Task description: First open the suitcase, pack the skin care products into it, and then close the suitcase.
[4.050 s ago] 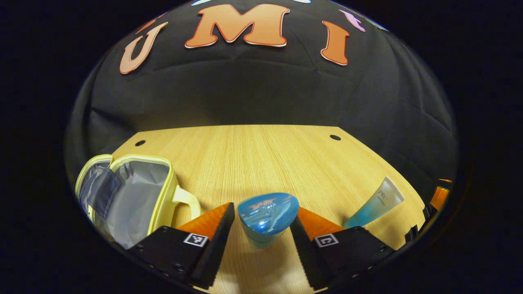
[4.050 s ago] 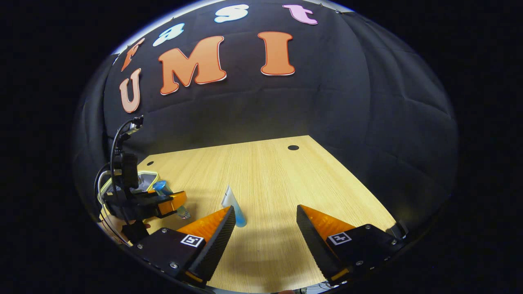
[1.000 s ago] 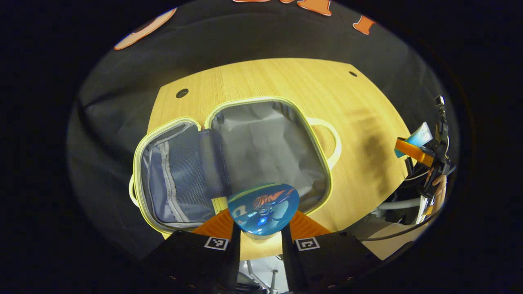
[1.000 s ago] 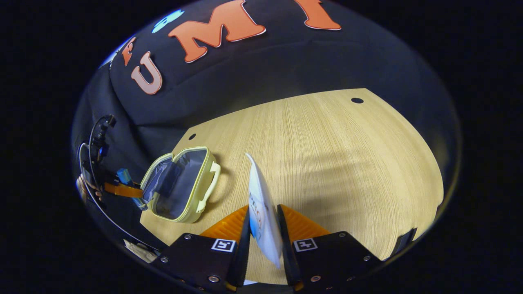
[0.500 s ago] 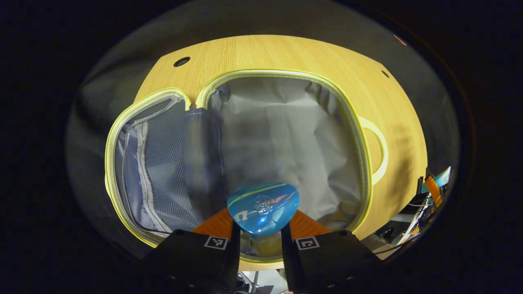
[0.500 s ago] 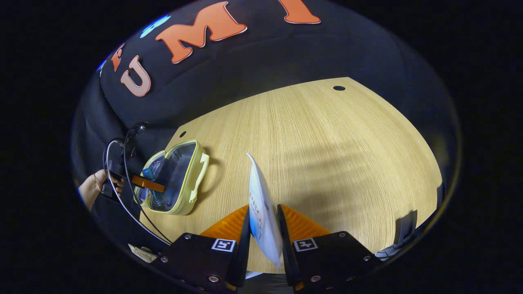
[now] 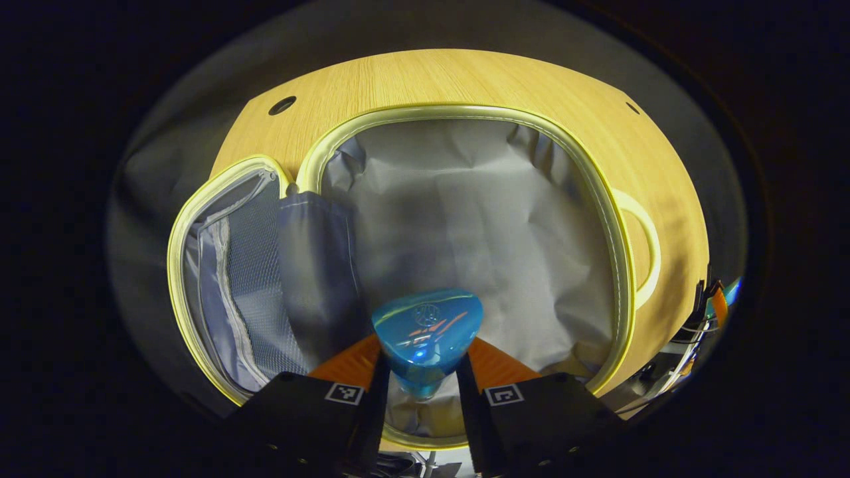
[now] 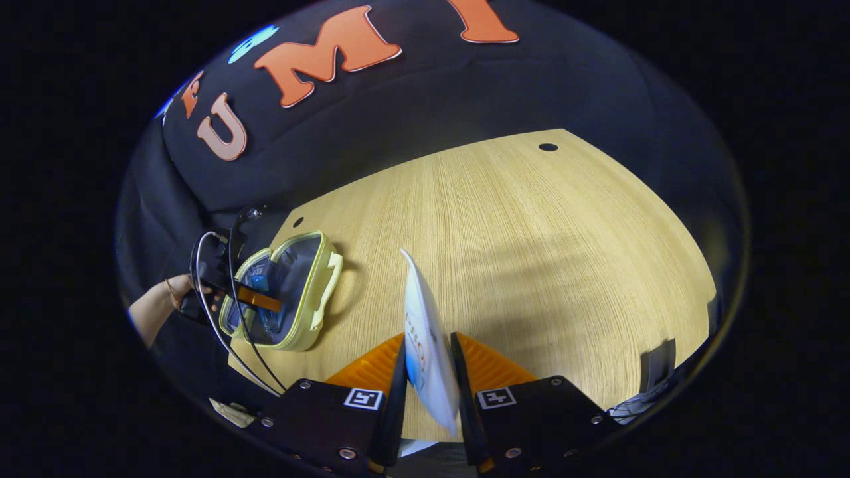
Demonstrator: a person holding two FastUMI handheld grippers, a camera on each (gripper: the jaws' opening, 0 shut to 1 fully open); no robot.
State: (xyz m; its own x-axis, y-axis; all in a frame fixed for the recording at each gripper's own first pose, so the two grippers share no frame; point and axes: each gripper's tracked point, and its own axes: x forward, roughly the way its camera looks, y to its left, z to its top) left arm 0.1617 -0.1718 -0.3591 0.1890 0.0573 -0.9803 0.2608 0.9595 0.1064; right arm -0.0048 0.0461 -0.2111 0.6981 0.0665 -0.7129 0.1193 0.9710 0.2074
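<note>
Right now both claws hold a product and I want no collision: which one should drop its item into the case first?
Left. The left claw holds the blue bottle over the open suitcase; the right claw grips its tube away above the table.

Dim warm light, soft shadows on table (image 8: 531, 252), fisheye-bent edges

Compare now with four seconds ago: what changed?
The left gripper closed on the blue bottle and carried it left over the open yellow case. The right gripper took hold of the white tube and lifted it off the table. The case stayed open, in place.
</note>
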